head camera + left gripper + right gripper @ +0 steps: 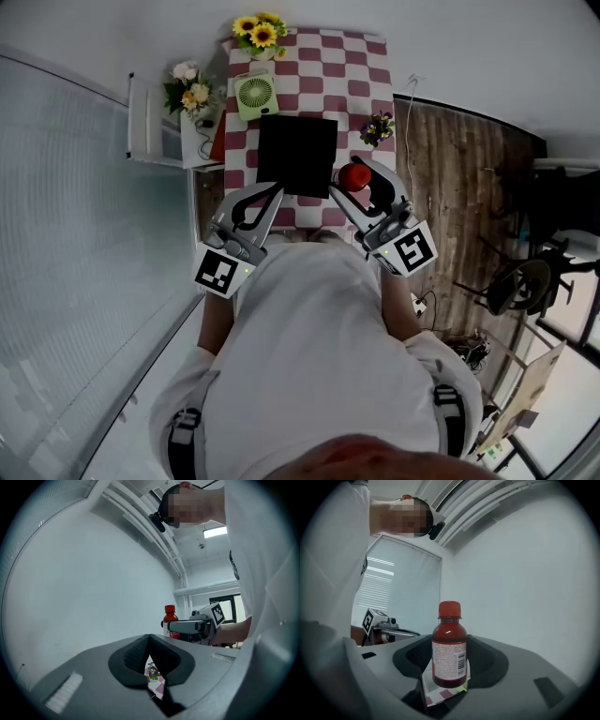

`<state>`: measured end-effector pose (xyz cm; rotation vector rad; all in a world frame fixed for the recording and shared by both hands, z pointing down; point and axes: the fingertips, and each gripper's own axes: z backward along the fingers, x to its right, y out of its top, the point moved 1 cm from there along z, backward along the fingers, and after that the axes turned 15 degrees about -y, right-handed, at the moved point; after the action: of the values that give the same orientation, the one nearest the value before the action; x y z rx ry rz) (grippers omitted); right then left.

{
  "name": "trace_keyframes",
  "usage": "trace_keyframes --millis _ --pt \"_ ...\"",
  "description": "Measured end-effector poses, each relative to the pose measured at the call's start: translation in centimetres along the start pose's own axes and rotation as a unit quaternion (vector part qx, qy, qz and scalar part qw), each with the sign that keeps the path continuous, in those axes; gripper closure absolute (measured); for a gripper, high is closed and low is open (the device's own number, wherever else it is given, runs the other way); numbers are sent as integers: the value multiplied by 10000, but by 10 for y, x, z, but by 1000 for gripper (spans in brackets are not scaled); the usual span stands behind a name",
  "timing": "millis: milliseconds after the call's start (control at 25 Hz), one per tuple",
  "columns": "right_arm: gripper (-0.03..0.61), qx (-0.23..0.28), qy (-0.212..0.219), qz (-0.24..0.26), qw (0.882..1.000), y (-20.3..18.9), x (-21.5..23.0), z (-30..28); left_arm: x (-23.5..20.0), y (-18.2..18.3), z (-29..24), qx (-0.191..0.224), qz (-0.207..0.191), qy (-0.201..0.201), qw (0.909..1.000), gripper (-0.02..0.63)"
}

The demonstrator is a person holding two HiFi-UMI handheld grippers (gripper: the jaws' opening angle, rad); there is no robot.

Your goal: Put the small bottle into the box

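The small bottle [353, 176], dark red with a red cap, stands upright between the jaws of my right gripper [357, 184], which is shut on it. In the right gripper view the bottle [449, 651] fills the middle, its label facing the camera, with both pads of the gripper [449, 665] pressed to its sides. The black box [296, 155] lies on the checked table [366, 75], just left of the bottle. My left gripper [273, 193] hovers at the box's near left corner, shut and holding nothing [149, 640]. The left gripper view also catches the bottle [170, 620].
A green fan [255, 96] and sunflowers [260, 33] stand behind the box. A small pot of purple flowers [378, 127] sits at the table's right edge. A white shelf with a bouquet [187, 89] stands to the left. Wooden floor [450, 187] lies to the right.
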<state>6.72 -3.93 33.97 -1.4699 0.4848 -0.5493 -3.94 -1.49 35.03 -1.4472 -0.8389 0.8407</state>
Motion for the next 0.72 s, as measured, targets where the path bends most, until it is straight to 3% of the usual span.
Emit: trace_keyframes --millis 200,400,720 --pt "356 -34 -65 33 10000 0 2 -4 -4 -1 9 -37 0 63 10000 612" --pt "356 -290 -11 409 9987 -13 -2 -16 -7 0 11 -51 -82 113 9999 612" --pt "356 -1241 408 1285 9831 -83 -16 -47 -5 -3 29 -102 -59 352 9993 612"
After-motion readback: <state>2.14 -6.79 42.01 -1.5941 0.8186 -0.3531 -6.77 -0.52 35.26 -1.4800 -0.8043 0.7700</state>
